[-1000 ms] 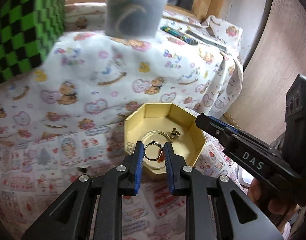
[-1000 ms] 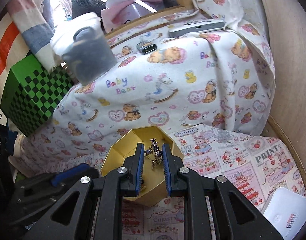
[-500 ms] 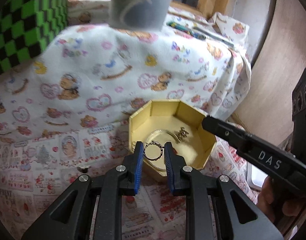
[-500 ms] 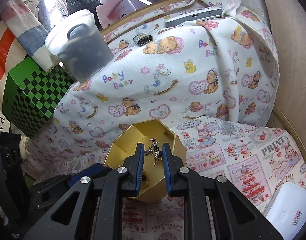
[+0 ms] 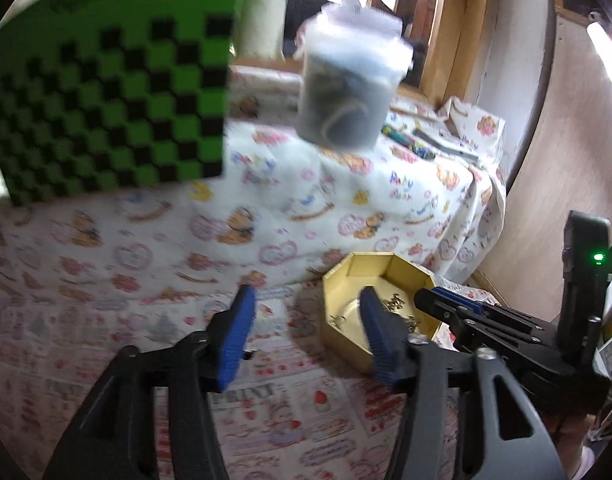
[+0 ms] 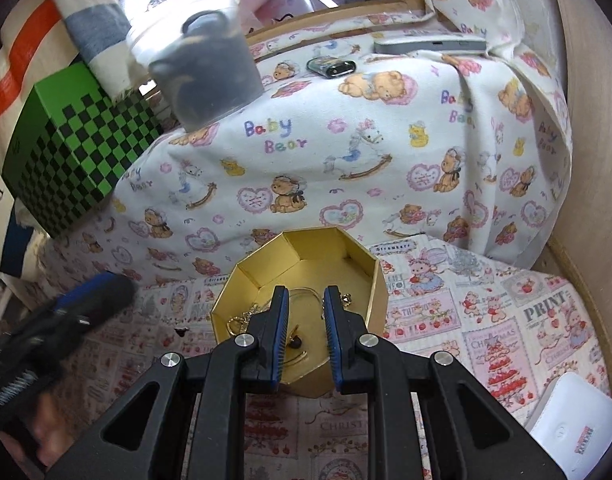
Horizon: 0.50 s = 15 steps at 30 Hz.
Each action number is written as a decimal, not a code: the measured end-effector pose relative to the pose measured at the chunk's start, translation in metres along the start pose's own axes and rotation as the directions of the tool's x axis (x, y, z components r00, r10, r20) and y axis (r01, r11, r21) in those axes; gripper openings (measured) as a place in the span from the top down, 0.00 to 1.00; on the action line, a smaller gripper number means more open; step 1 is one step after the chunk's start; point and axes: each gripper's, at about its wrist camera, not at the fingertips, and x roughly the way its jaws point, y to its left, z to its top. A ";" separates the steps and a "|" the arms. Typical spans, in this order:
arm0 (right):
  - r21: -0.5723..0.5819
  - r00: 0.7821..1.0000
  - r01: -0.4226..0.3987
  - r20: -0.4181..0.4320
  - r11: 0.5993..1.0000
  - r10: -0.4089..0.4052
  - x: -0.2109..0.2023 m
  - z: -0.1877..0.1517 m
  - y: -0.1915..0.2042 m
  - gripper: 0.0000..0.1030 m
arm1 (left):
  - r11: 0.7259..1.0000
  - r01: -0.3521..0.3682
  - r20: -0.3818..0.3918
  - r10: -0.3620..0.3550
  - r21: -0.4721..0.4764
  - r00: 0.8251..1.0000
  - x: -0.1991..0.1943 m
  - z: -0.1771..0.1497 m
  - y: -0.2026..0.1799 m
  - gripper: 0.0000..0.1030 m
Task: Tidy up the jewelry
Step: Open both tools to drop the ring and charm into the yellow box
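Gold octagonal box, lid off, mouth facing up, resting on printed cloth; no clear long axis. Interior matte gold; small gold jewelry pieces scattered across box floor, including a thin curved wire and a dark bead between the right jaws. Right gripper: jaws open, empty, tips above box interior. Left gripper: jaws spread wide, empty, box just beyond the right-hand fingertip. Green checkered box well beyond, to the left.
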 end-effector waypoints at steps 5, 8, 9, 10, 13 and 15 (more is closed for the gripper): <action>-0.034 1.000 0.002 0.010 0.999 -0.001 -0.002 -0.001 0.008 0.81 | 0.998 -0.063 0.090 0.060 0.030 0.994 -0.032 -0.002 0.006 0.31; -0.046 1.000 -0.001 0.013 0.999 0.002 -0.003 -0.002 0.011 0.81 | 0.995 -0.092 0.135 0.088 0.028 0.987 -0.050 -0.005 0.011 0.23; -0.051 1.000 -0.003 0.016 0.999 0.003 -0.004 -0.002 0.013 0.80 | 0.995 -0.101 0.148 0.096 0.026 0.984 -0.055 -0.005 0.013 0.21; -0.055 1.000 -0.004 0.018 0.999 0.005 -0.004 -0.003 0.014 0.79 | 0.993 -0.111 0.160 0.106 0.023 0.981 -0.061 -0.007 0.016 0.18; -0.071 0.999 -0.008 0.040 0.997 0.011 -0.007 -0.004 0.019 0.60 | 0.991 -0.131 0.188 0.127 0.011 0.974 -0.074 -0.010 0.022 0.12; -0.083 0.998 -0.003 0.057 0.997 0.008 -0.009 -0.004 0.021 0.54 | 0.989 -0.148 0.211 0.143 0.007 0.967 -0.082 -0.013 0.027 0.11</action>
